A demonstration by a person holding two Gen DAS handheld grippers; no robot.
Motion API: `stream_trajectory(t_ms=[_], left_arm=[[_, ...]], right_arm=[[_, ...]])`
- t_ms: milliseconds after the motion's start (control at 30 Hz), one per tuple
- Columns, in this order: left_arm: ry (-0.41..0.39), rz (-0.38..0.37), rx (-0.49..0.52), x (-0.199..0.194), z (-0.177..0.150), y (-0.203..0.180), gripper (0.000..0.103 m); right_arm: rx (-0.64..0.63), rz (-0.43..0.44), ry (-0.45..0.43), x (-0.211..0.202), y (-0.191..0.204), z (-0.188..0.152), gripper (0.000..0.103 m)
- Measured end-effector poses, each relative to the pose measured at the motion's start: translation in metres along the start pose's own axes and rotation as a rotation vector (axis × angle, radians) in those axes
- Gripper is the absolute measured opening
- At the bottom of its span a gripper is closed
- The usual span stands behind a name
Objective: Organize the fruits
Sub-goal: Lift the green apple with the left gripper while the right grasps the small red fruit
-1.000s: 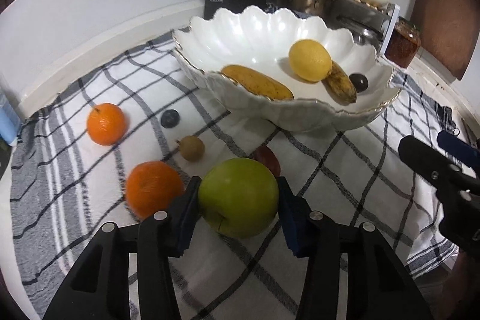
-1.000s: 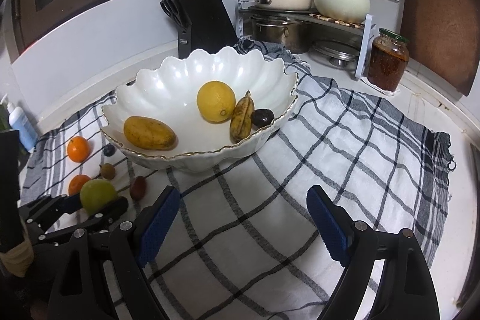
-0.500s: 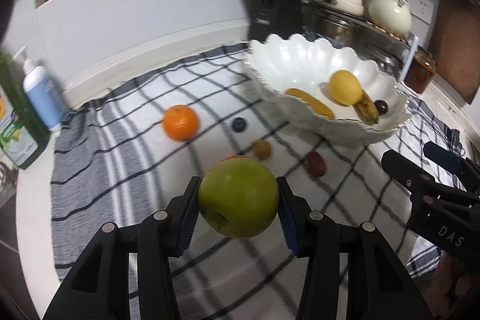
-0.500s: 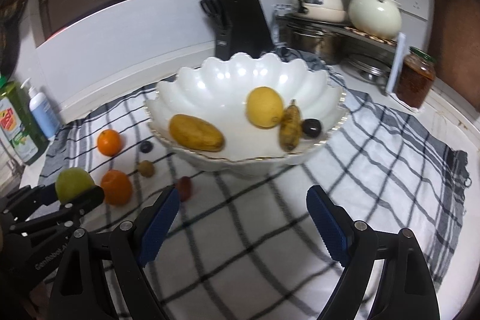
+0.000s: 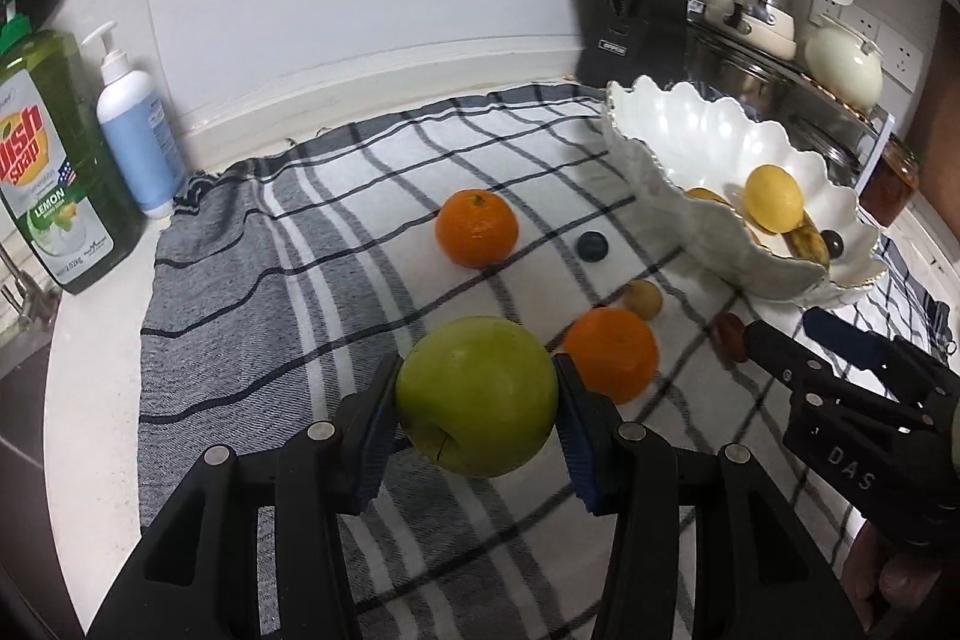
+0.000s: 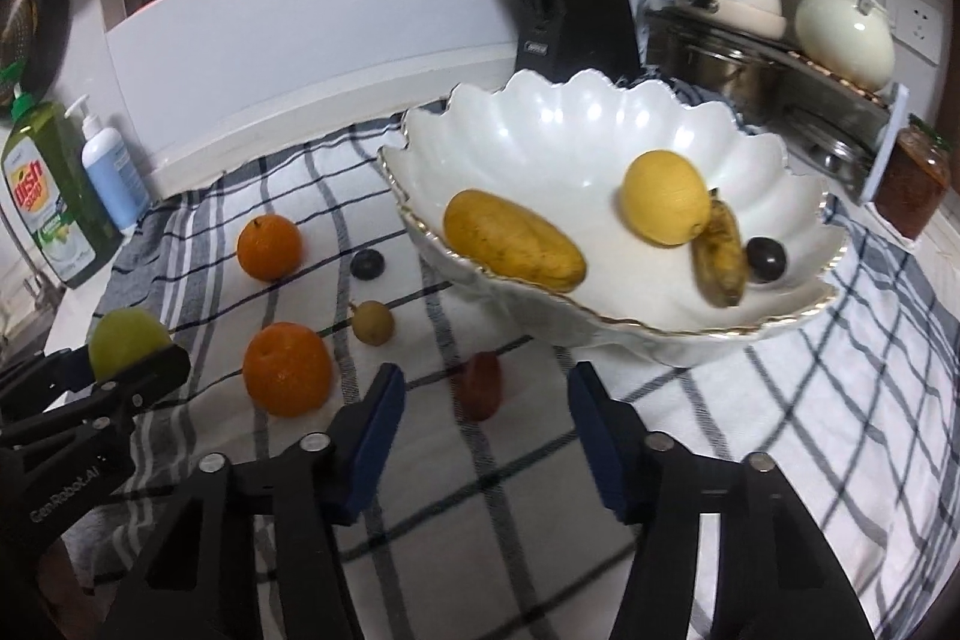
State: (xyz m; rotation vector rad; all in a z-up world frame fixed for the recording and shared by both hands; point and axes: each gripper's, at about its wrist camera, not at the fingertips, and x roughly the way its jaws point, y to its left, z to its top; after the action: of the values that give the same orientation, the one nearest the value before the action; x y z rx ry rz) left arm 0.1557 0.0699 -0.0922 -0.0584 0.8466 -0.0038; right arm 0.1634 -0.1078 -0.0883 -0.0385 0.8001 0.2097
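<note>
My left gripper (image 5: 477, 403) is shut on a green apple (image 5: 474, 382), held above the checked cloth (image 5: 270, 280). On the cloth lie two oranges (image 6: 269, 247) (image 6: 287, 367), a dark berry (image 6: 367, 263), a small brown fruit (image 6: 372, 321) and a small red fruit (image 6: 480, 385). My right gripper (image 6: 483, 409) hovers low over the red fruit. Its jaws are closing, with the fruit between the blue pads (image 6: 381, 418) and untouched. The white scalloped bowl (image 6: 420, 142) holds a mango (image 6: 513, 247), a lemon (image 6: 663, 196), a banana (image 6: 720, 256) and a dark plum (image 6: 765, 257).
A green dish soap bottle (image 5: 48, 160) and a blue pump bottle (image 5: 135, 130) stand at the cloth's left edge. A black knife block (image 6: 570, 10) is behind the bowl. Pots on a rack (image 6: 750, 58) and a jar (image 6: 912, 184) fill the back right.
Both grippers have swung left, away from the bowl, toward the loose fruit on the cloth. The right jaws have narrowed. The apple stays in the left grip.
</note>
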Motion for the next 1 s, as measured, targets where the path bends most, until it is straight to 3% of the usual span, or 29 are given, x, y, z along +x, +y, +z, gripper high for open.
stream_trajectory(t_ms=[200, 367, 567, 1000], left_arm=[[0.015, -0.002, -0.015, 0.010, 0.000, 0.005, 0.048], [0.020, -0.009, -0.019, 0.014, 0.001, 0.006, 0.048], [0.027, -0.014, -0.017, 0.016, 0.000, 0.006, 0.048], [0.004, -0.012, -0.012, -0.002, 0.000, 0.001, 0.048]], right_arm=[[-0.003, -0.005, 0.045, 0.020, 0.003, 0.000, 0.039], [-0.005, -0.008, 0.061, 0.028, 0.003, -0.001, 0.036], [-0.006, -0.001, 0.091, 0.037, 0.002, -0.004, 0.021], [-0.019, 0.029, 0.053, 0.014, 0.005, -0.003, 0.020]])
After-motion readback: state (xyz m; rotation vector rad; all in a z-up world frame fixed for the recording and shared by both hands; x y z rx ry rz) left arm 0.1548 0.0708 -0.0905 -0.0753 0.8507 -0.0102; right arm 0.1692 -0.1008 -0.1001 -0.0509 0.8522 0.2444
